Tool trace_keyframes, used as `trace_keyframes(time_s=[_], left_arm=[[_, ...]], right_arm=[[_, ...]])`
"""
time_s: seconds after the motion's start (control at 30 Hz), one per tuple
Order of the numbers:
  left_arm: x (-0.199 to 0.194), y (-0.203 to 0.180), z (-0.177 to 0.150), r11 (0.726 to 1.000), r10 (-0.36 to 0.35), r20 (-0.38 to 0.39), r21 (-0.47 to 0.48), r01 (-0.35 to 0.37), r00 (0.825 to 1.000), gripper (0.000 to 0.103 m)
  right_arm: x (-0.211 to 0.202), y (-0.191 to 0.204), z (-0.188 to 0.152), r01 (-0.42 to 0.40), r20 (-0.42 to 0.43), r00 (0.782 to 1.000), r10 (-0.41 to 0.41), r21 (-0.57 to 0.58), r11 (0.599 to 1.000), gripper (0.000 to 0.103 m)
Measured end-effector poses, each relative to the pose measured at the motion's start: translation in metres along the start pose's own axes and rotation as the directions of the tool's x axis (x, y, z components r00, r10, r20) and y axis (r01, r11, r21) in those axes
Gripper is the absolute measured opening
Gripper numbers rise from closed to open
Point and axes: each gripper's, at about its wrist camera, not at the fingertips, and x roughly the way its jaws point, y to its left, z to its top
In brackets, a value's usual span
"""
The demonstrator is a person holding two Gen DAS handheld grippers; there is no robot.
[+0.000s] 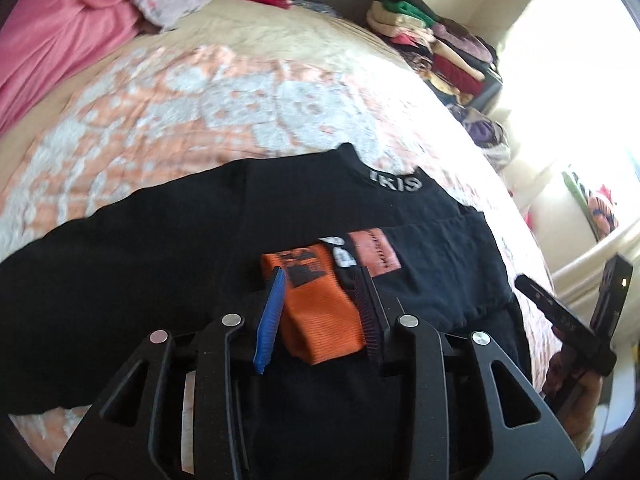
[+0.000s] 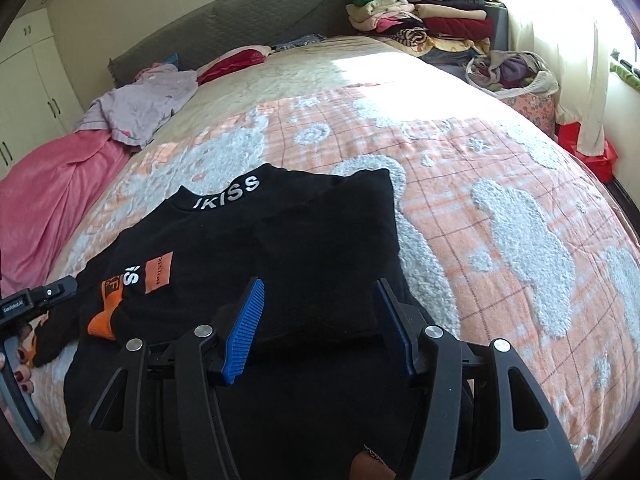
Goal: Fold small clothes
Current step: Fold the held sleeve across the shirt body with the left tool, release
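A black shirt (image 1: 160, 264) (image 2: 288, 232) with white collar lettering and orange patches lies flat on the bed. A humped fold with the orange print (image 1: 320, 316) (image 2: 105, 318) rises at its left side. My left gripper (image 1: 320, 270) hovers over that fold, jaws a little apart; the orange cloth shows between the blue pad (image 1: 270, 320) and the dark one, but neither visibly pinches it. My right gripper (image 2: 320, 284) stands open over the shirt's near hem, with only flat black cloth below its blue pads (image 2: 244, 320). Each gripper shows at the edge of the other's view, held by a hand.
The bedspread (image 2: 480, 208) is orange and white. A pink blanket (image 2: 52, 196) and a lilac garment (image 2: 140, 104) lie at the far left. Folded clothes (image 2: 432, 12) are stacked by the grey headboard (image 2: 240, 16), a cloth bag (image 2: 512, 72) beside them. A curtain (image 2: 560, 40) hangs at the right.
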Motion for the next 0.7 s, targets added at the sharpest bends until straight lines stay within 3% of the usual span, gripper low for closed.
trace_keyframes(time_s=[0.13, 0.27, 0.4, 0.7], left_arm=[[0.029, -0.021, -0.009, 0.996, 0.035, -0.066, 0.081, -0.03, 0.997, 0.027], [0.055, -0.017, -0.025, 0.986, 0.133, -0.14, 0.122, -0.117, 0.981, 0.033], [0.051, -0.015, -0.028, 0.988, 0.118, -0.136, 0.114, -0.103, 0.984, 0.033], [0.046, -0.011, -0.031, 0.995, 0.072, -0.137, 0.072, -0.062, 0.988, 0.033]], right_arm=[[0.014, 0.011, 0.0, -0.008, -0.038, 0.999, 0.007, -0.035, 0.999, 0.055], [0.027, 0.015, -0.003, 0.004, -0.072, 0.997, -0.009, -0.075, 0.997, 0.055], [0.046, 0.003, -0.013, 0.027, -0.146, 0.989, -0.035, -0.051, 0.998, 0.055], [0.031, 0.001, -0.024, 0.009, -0.108, 0.994, -0.011, -0.014, 1.0, 0.059]])
